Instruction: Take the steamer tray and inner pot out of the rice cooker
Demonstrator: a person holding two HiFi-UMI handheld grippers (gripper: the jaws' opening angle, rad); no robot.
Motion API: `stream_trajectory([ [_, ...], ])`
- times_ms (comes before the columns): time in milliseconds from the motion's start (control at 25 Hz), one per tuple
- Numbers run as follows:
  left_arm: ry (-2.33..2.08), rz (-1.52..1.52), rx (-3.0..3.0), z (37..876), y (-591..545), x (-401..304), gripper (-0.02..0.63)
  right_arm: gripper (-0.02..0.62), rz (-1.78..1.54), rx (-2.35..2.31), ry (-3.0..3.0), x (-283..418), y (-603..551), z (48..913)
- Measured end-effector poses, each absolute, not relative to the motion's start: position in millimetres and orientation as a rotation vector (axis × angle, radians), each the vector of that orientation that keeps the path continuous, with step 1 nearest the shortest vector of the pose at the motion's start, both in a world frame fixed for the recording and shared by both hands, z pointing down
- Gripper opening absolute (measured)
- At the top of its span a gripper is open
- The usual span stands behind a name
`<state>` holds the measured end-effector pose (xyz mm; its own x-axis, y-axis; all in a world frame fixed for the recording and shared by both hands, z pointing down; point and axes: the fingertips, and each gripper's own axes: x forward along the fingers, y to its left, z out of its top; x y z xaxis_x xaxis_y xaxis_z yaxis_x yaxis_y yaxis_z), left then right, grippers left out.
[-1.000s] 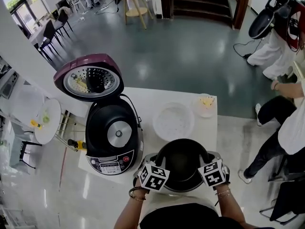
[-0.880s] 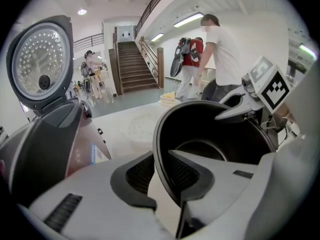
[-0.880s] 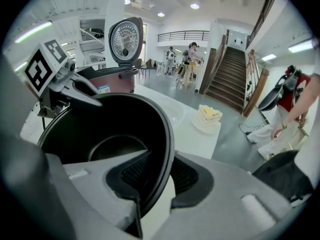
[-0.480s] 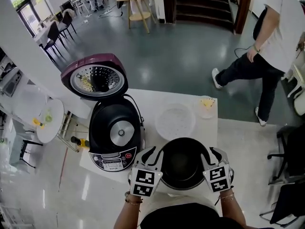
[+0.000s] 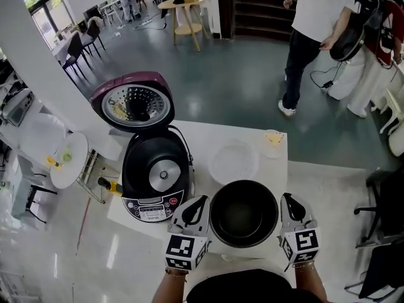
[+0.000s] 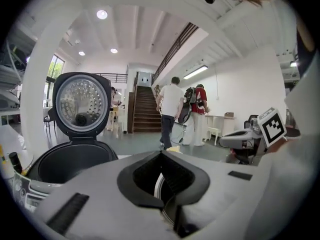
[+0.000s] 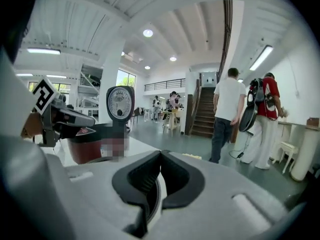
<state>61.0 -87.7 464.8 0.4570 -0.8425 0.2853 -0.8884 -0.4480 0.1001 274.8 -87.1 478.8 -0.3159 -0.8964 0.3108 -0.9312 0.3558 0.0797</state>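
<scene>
The black inner pot (image 5: 243, 213) stands by itself at the front of the white table (image 5: 199, 134). Behind it lies the white steamer tray (image 5: 233, 161). The rice cooker (image 5: 156, 172) stands at the left with its maroon lid (image 5: 131, 105) up and its cavity empty; the left gripper view shows it too (image 6: 70, 161). My left gripper (image 5: 201, 201) hangs just left of the pot, shut and empty, its tips meeting (image 6: 161, 155). My right gripper (image 5: 287, 197) hangs just right of the pot, likewise shut and empty (image 7: 159, 153).
A small bowl (image 5: 273, 139) with yellow contents sits at the table's far right corner. A person in a white shirt (image 5: 309, 36) stands on the floor beyond the table. A round white side table (image 5: 66, 160) stands left of the cooker.
Both grippers let go of the pot's rim, drew apart and rose, and their jaws are shut again. The pot stays on the table. A person walked across the background.
</scene>
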Motion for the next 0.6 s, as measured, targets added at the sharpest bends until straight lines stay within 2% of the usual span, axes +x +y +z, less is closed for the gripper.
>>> stream_trajectory([
  [600, -1.551, 0.385, 2.473, 471.5, -59.2, 49.8, -0.002, 0.003, 0.222, 1.573, -2.396, 259.4, -57.1, 472.8],
])
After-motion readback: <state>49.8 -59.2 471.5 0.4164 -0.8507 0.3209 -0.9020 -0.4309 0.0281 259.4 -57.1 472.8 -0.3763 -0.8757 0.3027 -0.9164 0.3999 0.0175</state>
